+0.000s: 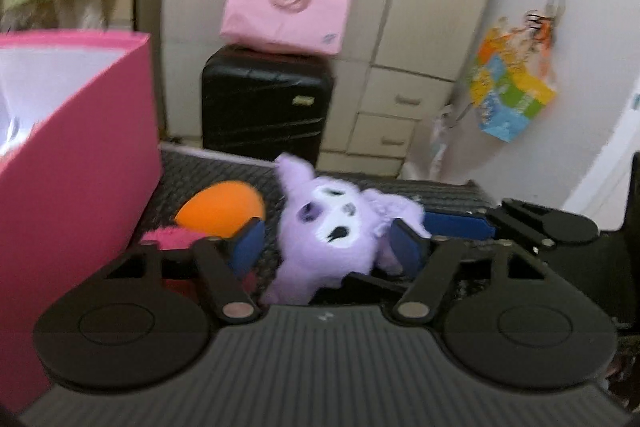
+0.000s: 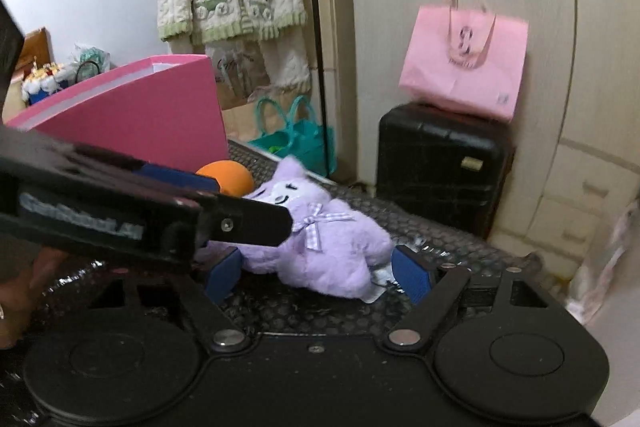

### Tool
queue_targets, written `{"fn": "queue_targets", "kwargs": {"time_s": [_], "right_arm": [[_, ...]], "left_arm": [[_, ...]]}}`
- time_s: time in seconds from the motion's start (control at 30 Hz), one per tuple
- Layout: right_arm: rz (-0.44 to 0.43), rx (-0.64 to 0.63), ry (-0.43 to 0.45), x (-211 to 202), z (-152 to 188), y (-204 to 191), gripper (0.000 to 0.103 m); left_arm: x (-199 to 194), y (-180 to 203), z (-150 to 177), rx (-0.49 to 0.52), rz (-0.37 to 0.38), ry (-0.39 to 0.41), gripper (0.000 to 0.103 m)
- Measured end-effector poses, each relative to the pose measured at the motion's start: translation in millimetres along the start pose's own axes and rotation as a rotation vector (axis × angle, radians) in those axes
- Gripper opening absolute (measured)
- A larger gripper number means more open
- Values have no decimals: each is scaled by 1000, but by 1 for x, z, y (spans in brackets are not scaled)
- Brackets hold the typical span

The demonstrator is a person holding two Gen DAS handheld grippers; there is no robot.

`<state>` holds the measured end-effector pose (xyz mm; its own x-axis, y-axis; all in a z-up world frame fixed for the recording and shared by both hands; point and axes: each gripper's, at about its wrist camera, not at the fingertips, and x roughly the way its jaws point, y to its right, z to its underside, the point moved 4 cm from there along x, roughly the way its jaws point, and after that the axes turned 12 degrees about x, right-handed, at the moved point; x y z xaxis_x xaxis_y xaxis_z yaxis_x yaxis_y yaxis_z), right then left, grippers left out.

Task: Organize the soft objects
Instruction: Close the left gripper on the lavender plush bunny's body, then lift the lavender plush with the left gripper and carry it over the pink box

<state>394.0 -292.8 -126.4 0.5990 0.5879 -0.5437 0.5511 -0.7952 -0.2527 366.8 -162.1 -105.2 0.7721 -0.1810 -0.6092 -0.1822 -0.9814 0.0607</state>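
We are counting one purple plush toy [image 2: 320, 247], one orange ball [image 2: 226, 177], one fuzzy pink item [image 1: 172, 237] and one pink box [image 2: 132, 107] on the dark textured mat [image 2: 440, 235]. Off the mat we are seeing one black suitcase [image 2: 440, 167] with one pink bag [image 2: 464, 67] resting on top of it.

The plush toy is lying on its side near the middle of the mat, just in front of the orange ball and to the right of the pink box.

We are holding the left gripper [image 1: 326, 247] tilted downward, its blue pads straddling the toy's head; the right pad is lying against the fur, the left pad is standing just clear, so the jaws are apart and are clamping nothing. We are holding the right gripper [image 2: 320, 273] tilted downward too, with its jaws standing wide to either side of the toy's body and not pressing it. In the right wrist view, the left gripper is crossing in from the left over the toy's head.
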Motion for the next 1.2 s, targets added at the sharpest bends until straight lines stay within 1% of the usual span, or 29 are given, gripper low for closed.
{"fn": "queue_targets", "kwargs": {"time_s": [0.1,0.2,0.27,0.4,0.6,0.8,1.0,1.2], "right_arm": [[-22,29,-14,3,0,4,87],[-28,23,-9,4,2,3,87],[-22,8,-6,5,5,1,88],[14,-42,-3,7,6,-6,86],[20,-45,3,5,5,-6,86],[3,4,30,-8,6,-5,85],[14,11,43,-24,13,-14,85],[41,-10,56,-43,24,-31,85]], "left_arm": [[5,-2,3,-23,30,-13,62],[10,0,6,-15,45,-15,60],[10,2,8,-8,39,-10,59],[10,4,9,7,32,-7,54],[7,7,9,28,40,-6,54],[-5,6,7,24,94,-4,54],[-22,16,12,75,104,-15,54],[-46,19,21,119,134,-20,54]]}}
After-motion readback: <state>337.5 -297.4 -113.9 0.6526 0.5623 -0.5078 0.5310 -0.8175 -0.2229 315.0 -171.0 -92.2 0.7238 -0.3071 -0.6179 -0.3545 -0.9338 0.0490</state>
